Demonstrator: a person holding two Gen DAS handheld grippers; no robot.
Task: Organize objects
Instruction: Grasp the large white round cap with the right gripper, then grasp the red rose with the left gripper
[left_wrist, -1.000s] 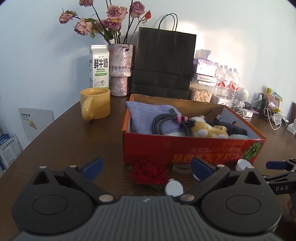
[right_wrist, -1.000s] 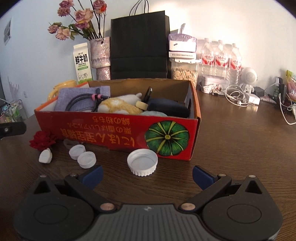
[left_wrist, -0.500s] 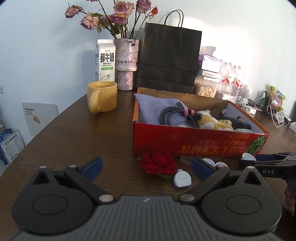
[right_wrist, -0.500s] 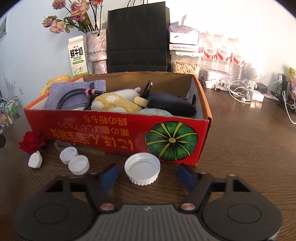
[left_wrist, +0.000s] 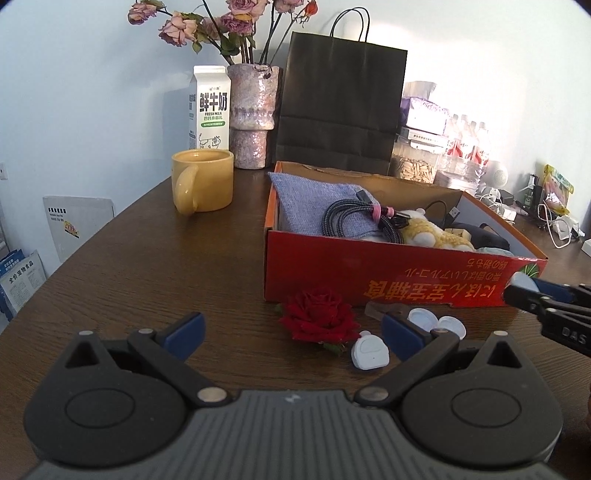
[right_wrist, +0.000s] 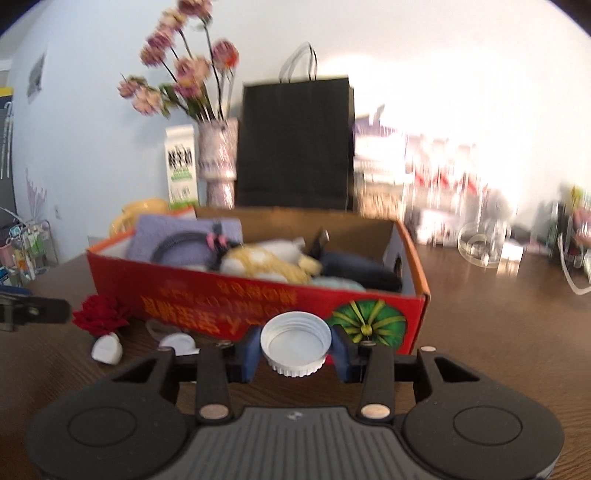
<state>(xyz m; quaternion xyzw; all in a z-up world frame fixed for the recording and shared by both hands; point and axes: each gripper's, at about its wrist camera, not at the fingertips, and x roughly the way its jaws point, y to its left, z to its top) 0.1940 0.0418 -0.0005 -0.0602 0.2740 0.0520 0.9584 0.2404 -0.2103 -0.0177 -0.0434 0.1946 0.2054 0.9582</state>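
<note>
Your right gripper (right_wrist: 295, 350) was closing on the large white cap (right_wrist: 295, 342), low in the centre of the right wrist view; both blue pads sat against its ribbed rim, just in front of the red cardboard box (right_wrist: 236, 295). Your left gripper (left_wrist: 291, 330) stood wide apart with nothing between its jaws, low in its own frame, short of the red rose (left_wrist: 319, 317).

The cap was shallow, round and pinched only at the rim, so it could have tipped or popped out had you swung it over the box wall too fast. That frame was blurred, so the grip's depth was hard to judge.

The left wrist view showed what the right one half hid: two small white caps (left_wrist: 436, 321) and a white case (left_wrist: 369, 354) on the wooden table (left_wrist: 147, 266) at lower right.
</note>
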